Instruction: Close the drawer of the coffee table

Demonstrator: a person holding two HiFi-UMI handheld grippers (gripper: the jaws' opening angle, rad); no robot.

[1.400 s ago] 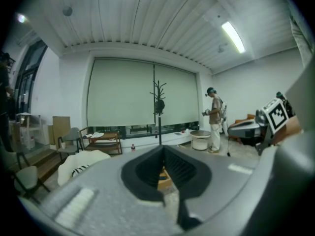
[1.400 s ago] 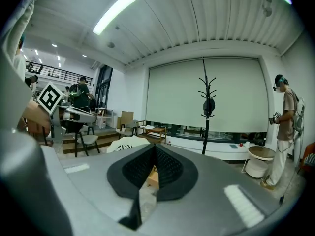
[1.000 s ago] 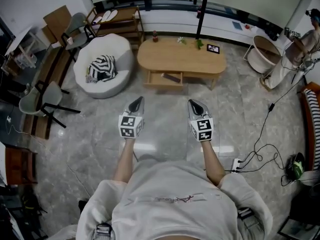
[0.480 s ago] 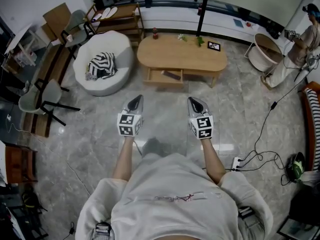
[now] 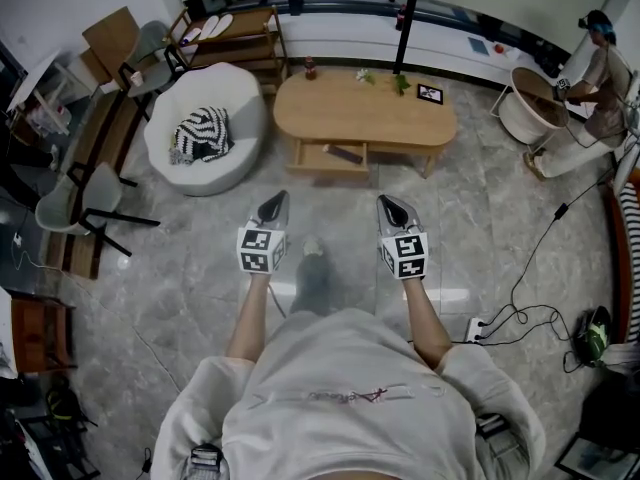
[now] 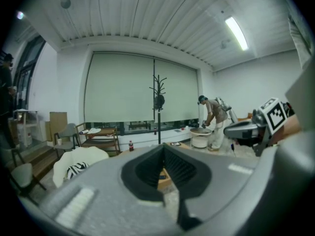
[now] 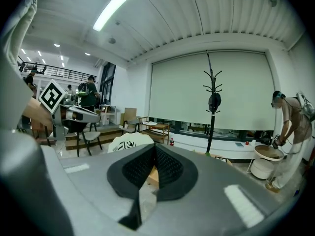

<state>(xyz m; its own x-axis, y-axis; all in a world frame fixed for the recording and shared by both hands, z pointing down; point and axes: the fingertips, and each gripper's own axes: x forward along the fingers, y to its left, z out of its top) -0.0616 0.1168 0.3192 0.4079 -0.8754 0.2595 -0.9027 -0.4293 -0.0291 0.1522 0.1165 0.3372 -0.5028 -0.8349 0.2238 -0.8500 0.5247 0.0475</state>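
Observation:
An oval wooden coffee table (image 5: 365, 113) stands ahead on the grey marble floor. Its drawer (image 5: 328, 158) hangs open toward me, with a dark flat object (image 5: 343, 153) inside. My left gripper (image 5: 273, 201) and right gripper (image 5: 392, 205) are held side by side over the floor, well short of the drawer, both shut and empty. In the left gripper view the jaws (image 6: 164, 150) meet, and a sliver of the wooden table (image 6: 164, 178) shows between them. The right gripper view shows its jaws (image 7: 154, 148) closed the same way.
A white beanbag chair (image 5: 205, 128) with a striped cloth sits left of the table. Chairs (image 5: 80, 203) and a wooden rack (image 5: 235, 38) stand at left. A coat stand (image 5: 405, 18) rises behind the table. A person (image 5: 595, 88) bends over a round tub (image 5: 525, 103) at right. Cables (image 5: 525, 288) trail on the floor.
The table and drawer have shifted slightly in view as I step forward; my foot now shows between the grippers. The person at right has moved into fuller view.

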